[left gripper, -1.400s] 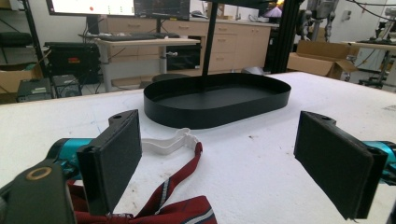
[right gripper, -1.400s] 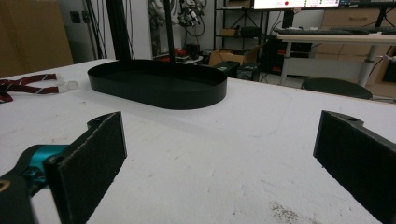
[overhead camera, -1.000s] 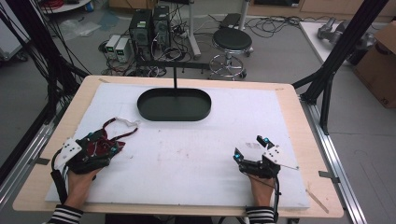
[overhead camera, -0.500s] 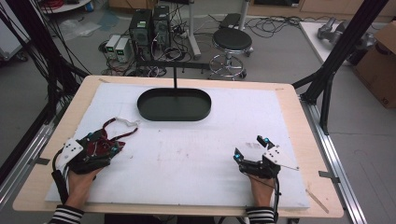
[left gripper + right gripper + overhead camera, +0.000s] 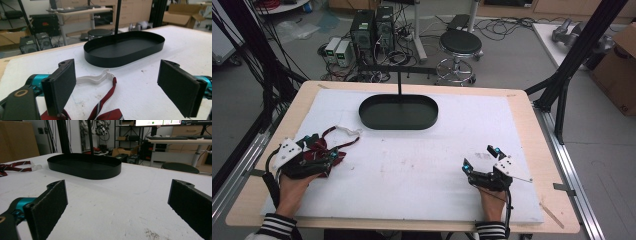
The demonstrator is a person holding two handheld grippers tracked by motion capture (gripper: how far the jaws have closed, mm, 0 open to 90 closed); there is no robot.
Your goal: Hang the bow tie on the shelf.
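My left gripper: jaws wide apart over the maroon striped tie, nothing pinched.
My right gripper: jaws spread, empty, on the white table.
Tie: at my left jaws, its white clip toward 12 o'clock.
Black tray: 12 o'clock, apart from the tie.

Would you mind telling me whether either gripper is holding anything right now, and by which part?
Nothing is held: the left gripper stands open above the striped tie, and the right gripper is open too.
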